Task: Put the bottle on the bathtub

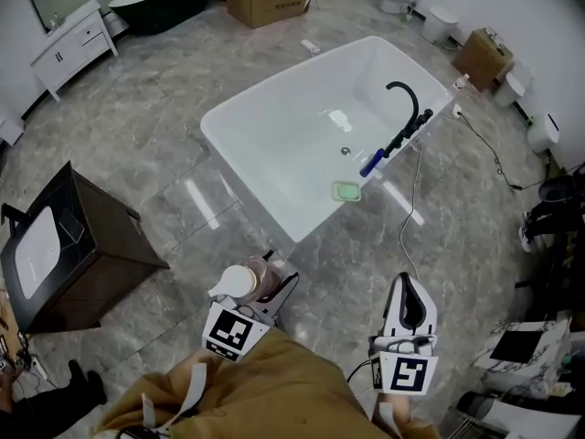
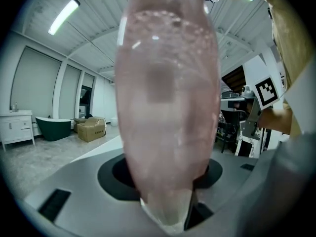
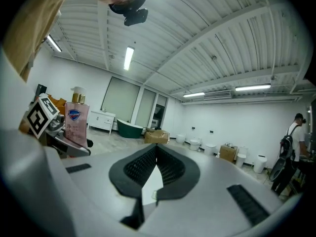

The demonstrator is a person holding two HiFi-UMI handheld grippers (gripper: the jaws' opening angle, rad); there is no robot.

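Marble floor (image 1: 164, 154) separates my left gripper (image 2: 168, 201), clamped on the upright pink bottle (image 2: 168, 107), from the bathtub (image 1: 274, 144) ahead; with my right gripper (image 3: 155, 164) closed and empty, I should carry level to a flat rim.

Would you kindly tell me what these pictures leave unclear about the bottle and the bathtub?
1. Left gripper view: the bottle is so close that it blurs; its label is unreadable, and it covers most of the jaws.
2. Head view: the green item on the rim of the bathtub is too small to identify.
3. Head view: the left gripper is mostly hidden beneath the bottle.
4. Right gripper view: the bottle's label print is too small to read.
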